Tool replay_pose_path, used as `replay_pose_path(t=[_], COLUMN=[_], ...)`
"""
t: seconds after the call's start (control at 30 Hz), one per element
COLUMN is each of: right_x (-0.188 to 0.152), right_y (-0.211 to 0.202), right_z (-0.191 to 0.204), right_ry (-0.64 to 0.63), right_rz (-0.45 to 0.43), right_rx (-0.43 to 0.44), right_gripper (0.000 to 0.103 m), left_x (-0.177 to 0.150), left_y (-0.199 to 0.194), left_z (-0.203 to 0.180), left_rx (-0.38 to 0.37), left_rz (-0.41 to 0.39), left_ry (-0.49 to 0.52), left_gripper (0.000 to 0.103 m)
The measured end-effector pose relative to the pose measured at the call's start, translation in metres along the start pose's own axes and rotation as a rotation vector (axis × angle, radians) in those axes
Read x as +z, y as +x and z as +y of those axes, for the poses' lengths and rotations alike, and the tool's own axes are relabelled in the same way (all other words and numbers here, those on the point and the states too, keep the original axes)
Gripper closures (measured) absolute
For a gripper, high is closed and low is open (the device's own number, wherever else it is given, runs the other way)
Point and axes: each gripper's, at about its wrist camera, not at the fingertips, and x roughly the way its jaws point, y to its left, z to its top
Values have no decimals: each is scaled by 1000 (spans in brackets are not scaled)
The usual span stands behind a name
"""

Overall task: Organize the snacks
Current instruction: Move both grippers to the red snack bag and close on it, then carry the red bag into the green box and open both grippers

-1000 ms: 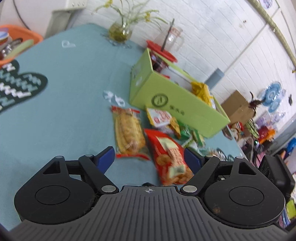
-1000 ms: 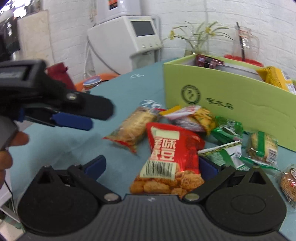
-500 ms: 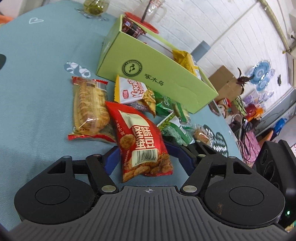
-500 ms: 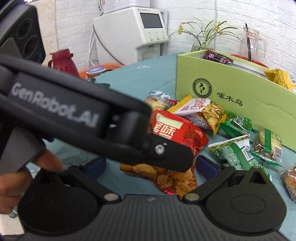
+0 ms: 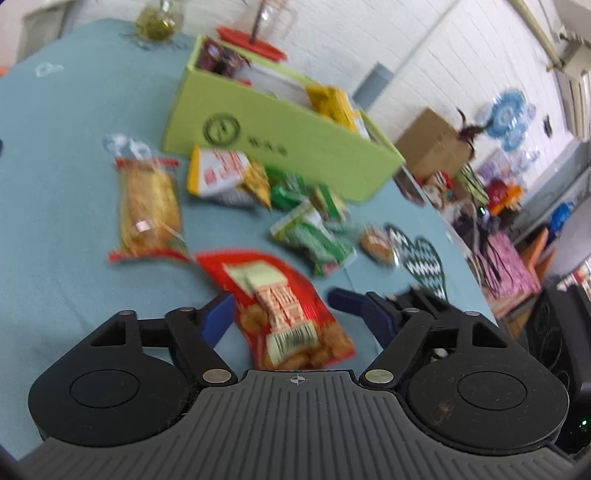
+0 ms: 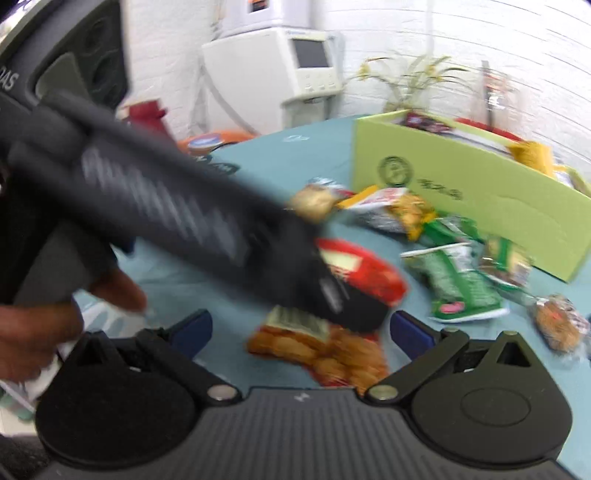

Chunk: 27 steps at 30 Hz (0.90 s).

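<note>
A red snack bag [image 5: 280,306] lies on the teal table between the wide-apart fingers of my left gripper [image 5: 282,306], which is open. It also shows in the right wrist view [image 6: 332,332], between the spread fingers of my right gripper [image 6: 299,325], also open, with the left gripper's black body [image 6: 184,206] across its upper half. A green box [image 5: 280,147] with several snacks inside stands behind. Loose snacks lie in front of it: a clear biscuit pack [image 5: 147,206], a white and yellow bag [image 5: 221,173], green packs [image 5: 314,236].
A vase with flowers [image 6: 410,85] and a glass jug [image 5: 266,22] stand behind the box. A white machine [image 6: 280,74] and a red kettle [image 6: 147,114] are beyond the table's far left. A small round pastry pack [image 6: 557,325] lies at the right.
The left gripper has pulled back and tilted, so the red bag sits lower between its fingers. In the right wrist view the left gripper's body has swung further across. Both views are motion-blurred.
</note>
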Motion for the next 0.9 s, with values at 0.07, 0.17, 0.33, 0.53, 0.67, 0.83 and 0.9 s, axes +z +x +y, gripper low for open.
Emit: replay_pose_path(t=[0.07, 0.17, 0.33, 0.53, 0.67, 0.83, 0.9], right_x=[2, 2, -1, 3, 14, 56, 81], right_y=[-1, -2, 3, 4, -10, -8, 0], right_z=[-5, -7, -6, -9, -10, -26, -37], right_ry=[26, 41, 42, 63, 51, -19, -59], right_rz=[-9, -12, 8, -5, -62, -139, -163], right_rx=[-29, -21, 17, -3, -31, -76, -104], right_gripper=[1, 1, 2, 34, 34, 32, 31], left_x=[5, 2, -8, 1, 22, 82, 116], left_y=[0, 5, 20, 17, 8, 7, 15], left_z=[3, 4, 2, -5, -18, -28, -32], left_rx=[15, 12, 16, 12, 2, -17, -8], left_rz=[-6, 19, 63, 43, -12, -86, -112], left_ry=[-6, -4, 13, 23, 58, 78, 98], left_gripper=[39, 39, 60, 75, 74, 74, 74])
